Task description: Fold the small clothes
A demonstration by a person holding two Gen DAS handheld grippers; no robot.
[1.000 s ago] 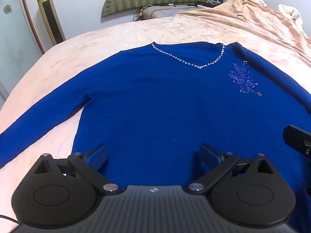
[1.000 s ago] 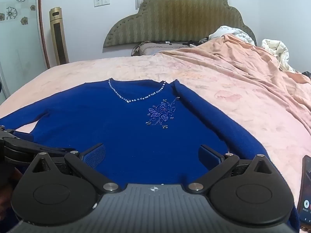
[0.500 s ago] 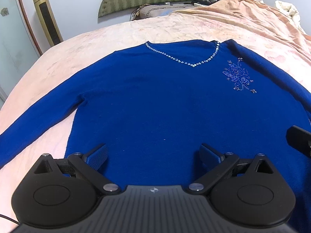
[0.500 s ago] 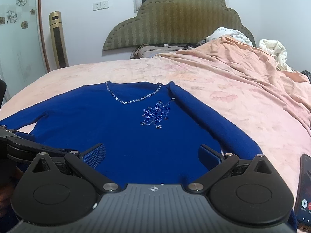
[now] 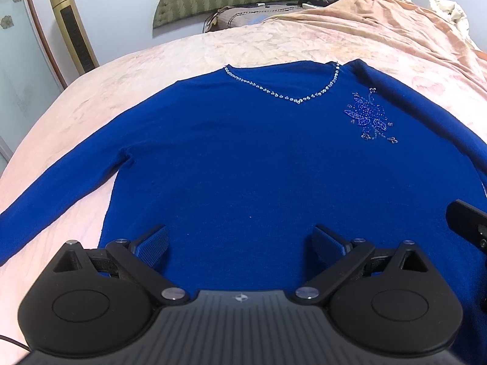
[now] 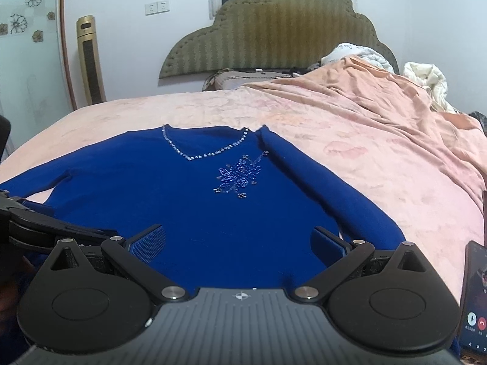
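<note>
A royal blue V-neck sweater (image 5: 243,158) with a beaded neckline and a beaded flower lies flat, front up, on the pink bedspread (image 5: 152,70); it also shows in the right wrist view (image 6: 170,194). Its left sleeve (image 5: 61,188) is spread out to the left. Its right sleeve (image 6: 328,194) lies along the body's right side. My left gripper (image 5: 240,243) is open and empty over the hem, left of centre. My right gripper (image 6: 239,241) is open and empty over the hem's right part.
A phone (image 6: 473,298) with a lit call screen lies at the bed's near right. Rumpled peach and white bedding (image 6: 395,97) is piled at the right. A headboard (image 6: 274,30) and a gold tower fan (image 6: 89,60) stand at the back.
Both grippers have drawn back slightly toward the hem, so the sweater sits a little farther off in both views. Both stay open and empty.
</note>
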